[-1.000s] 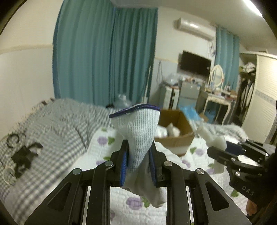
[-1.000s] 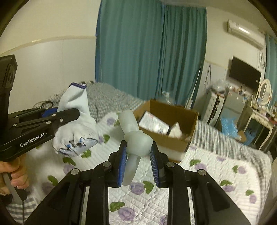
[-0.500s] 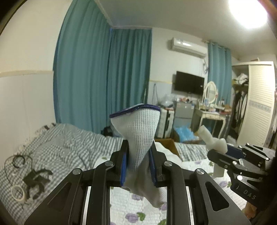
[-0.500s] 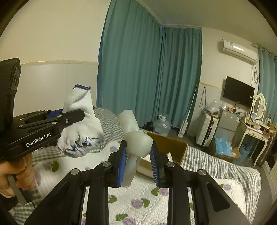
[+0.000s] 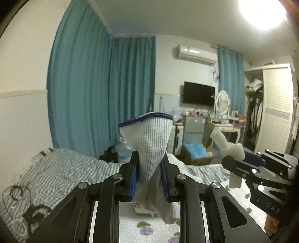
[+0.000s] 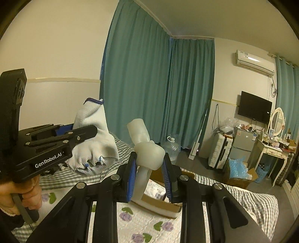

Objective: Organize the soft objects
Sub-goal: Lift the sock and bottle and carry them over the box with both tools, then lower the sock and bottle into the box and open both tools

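Reading "GenRobot.AI": left gripper (image 6: 85,131).

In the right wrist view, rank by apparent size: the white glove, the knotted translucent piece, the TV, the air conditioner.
1. white glove
2. knotted translucent piece
3. and 4. air conditioner and TV look alike; unranked.
The first two are close to the camera, which enlarges them.

You get dim, greenish indoor light. A ceiling lamp (image 5: 262,13) at two o'clock in the left wrist view blows out with glare. Fisheye bending curves the curtains (image 6: 155,89), corners go black, and detail is soft.
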Demonstrator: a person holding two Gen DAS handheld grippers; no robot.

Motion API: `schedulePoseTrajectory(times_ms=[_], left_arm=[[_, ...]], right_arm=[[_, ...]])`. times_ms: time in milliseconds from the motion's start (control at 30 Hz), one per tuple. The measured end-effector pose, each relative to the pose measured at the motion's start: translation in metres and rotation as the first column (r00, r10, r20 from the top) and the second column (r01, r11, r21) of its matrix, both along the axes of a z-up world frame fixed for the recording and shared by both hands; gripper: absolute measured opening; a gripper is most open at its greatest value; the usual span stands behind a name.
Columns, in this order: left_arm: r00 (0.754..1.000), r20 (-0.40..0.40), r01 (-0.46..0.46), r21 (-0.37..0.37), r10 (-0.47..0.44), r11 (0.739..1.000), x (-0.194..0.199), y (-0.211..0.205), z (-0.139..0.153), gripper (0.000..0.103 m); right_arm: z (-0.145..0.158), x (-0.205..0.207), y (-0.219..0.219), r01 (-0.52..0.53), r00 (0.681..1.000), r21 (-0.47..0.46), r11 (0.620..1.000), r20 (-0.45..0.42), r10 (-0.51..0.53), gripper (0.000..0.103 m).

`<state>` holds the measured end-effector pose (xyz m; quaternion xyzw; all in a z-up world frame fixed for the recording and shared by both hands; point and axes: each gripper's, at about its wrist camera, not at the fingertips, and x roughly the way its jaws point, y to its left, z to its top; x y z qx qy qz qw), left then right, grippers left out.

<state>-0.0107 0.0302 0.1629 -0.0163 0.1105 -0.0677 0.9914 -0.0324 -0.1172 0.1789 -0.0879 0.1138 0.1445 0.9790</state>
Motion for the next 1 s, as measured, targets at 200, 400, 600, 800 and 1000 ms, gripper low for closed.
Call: schedulePoseTrajectory(times_ms=[200, 400, 600, 800, 1000], left_arm=[[1.0, -0.028, 0.001, -0.004, -0.001, 1.0, 0.036, -0.005, -0.007, 0.021], [0.998, -0.071, 0.003, 0.006, -0.003, 1.0, 0.081, -0.011, -0.022, 0.021], [0.992, -0.123, 0.011, 0.02, -0.008, 1.0, 0.122, -0.024, -0.049, 0.021], [0.984, -0.18, 0.004, 0.031, 0.002, 1.0, 0.169, -0.026, -0.079, 0.021], [0.969, -0.246, -0.003, 0.031, 0.011, 1.0, 0.207, -0.033, -0.114, 0.021]], right_arm=[[0.003, 0.032, -0.007, 0.006, 1.0, 0.004, 1.0, -0.005, -0.006, 0.026], [-0.011, 0.079, -0.02, 0.019, 0.999, 0.024, 1.0, -0.048, -0.018, 0.026], [-0.039, 0.133, -0.03, 0.037, 0.994, 0.037, 0.999, -0.103, -0.033, 0.026], [-0.072, 0.183, -0.039, 0.043, 0.986, 0.03, 0.999, -0.163, -0.038, 0.026], [-0.115, 0.226, -0.047, 0.054, 0.969, 0.019, 0.998, -0.241, -0.048, 0.026]])
